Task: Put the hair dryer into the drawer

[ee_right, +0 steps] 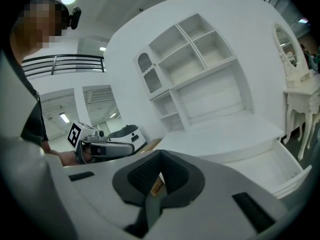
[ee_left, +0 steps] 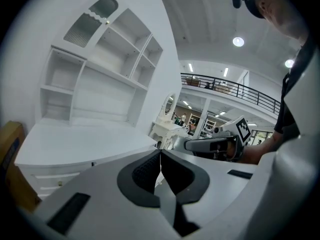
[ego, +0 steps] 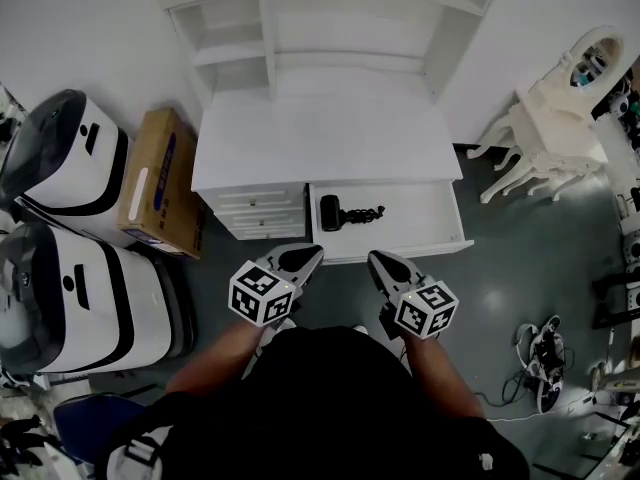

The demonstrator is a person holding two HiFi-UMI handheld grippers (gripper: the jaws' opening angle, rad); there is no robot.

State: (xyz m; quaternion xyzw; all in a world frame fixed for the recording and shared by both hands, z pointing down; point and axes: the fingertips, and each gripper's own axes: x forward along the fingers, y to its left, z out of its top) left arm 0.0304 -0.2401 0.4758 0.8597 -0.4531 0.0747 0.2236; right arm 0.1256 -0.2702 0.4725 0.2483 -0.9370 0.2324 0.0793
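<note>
Grey floor point(ego: 520, 268), white wall point(ego: 80, 28) behind. Big white table point(ego: 320, 133) w/ shelf hutch point(ego: 330, 28) on top, centre. Person in black top point(ego: 340, 398) at bottom edge, facing table. Two white-and-black machines point(ego: 70, 158) at left, cardboard box point(ego: 160, 183) betw. them and table. White vanity point(ego: 545, 118) w/ oval mirror at right. Right-hand drawer point(ego: 440, 213) pulled open; black hair dryer point(ego: 345, 212) lying inside, towards its left end, cord point(ego: 368, 211) bunched beside. Left tongs point(ego: 303, 258) and right tongs point(ego: 383, 262) just short of drawer front, both pressed together, empty, apart from dryer.
</note>
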